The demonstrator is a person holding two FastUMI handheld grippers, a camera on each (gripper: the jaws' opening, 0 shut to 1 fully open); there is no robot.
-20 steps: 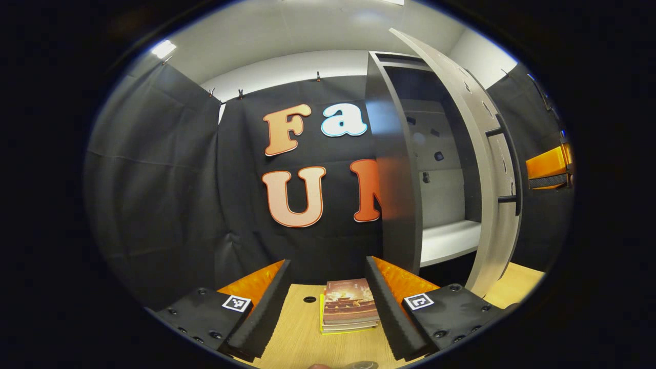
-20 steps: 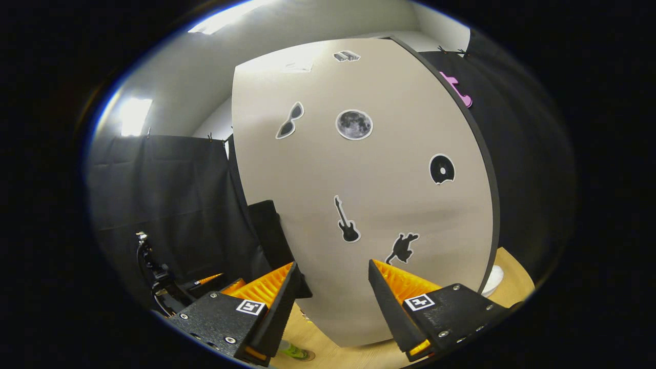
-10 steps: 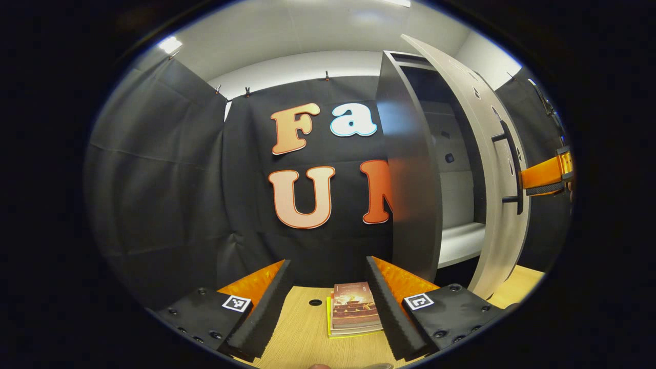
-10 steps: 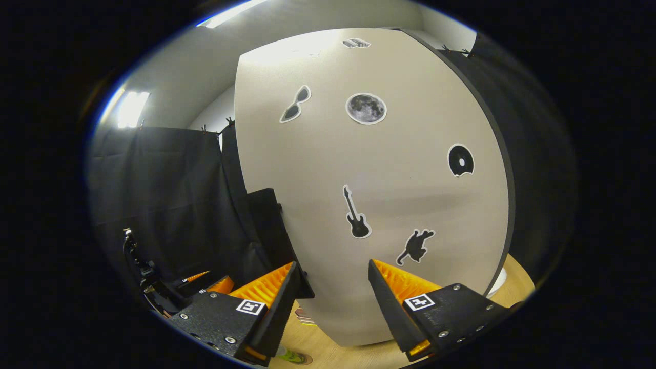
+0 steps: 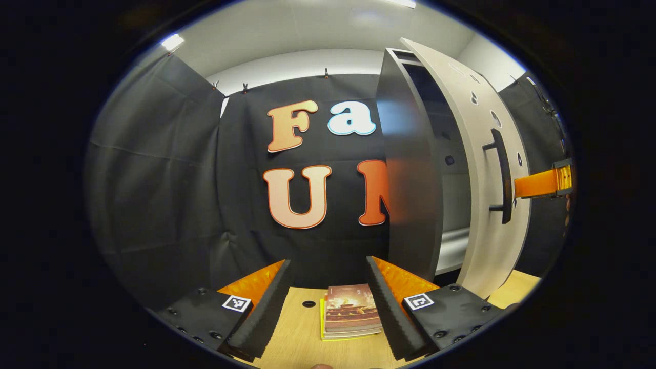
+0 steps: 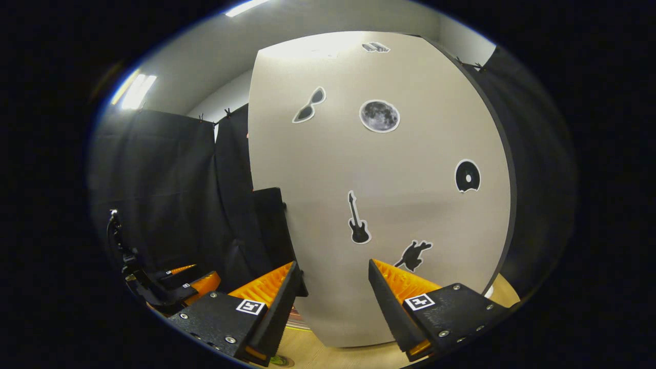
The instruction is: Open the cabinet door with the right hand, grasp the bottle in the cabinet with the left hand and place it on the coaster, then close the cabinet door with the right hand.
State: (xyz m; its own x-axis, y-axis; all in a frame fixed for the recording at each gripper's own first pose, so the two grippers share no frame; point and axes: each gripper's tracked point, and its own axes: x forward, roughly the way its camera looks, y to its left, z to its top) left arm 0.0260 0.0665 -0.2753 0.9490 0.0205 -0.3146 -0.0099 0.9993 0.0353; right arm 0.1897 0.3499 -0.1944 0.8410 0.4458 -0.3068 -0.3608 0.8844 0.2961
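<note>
The dark cabinet (image 5: 410, 169) stands at the right with its pale door (image 5: 492, 169) ajar by a narrow gap; a black bar handle (image 5: 501, 177) is on the door's outer face. In the right gripper view the door's face (image 6: 389, 205), dotted with stickers, is right ahead of my right gripper (image 6: 333, 266), which is open with its tips at the panel. In the left gripper view, that right gripper (image 5: 540, 183) reaches the door beside the handle. My left gripper (image 5: 328, 264) hangs open over the wooden table (image 5: 297, 338), holding nothing. A small greenish round thing (image 6: 279, 360) peeks at the bottom edge; what it is cannot be told.
A short stack of books (image 5: 351, 315) lies on the table ahead of the left gripper, beside a small hole (image 5: 309, 304). A white shelf (image 5: 451, 246) shows through the door gap. The left gripper (image 6: 174, 284) appears low at the left in the right gripper view.
The door has swung further toward the cabinet, so the gap into it has narrowed. My right gripper has followed the door's face. The left gripper has barely moved.
</note>
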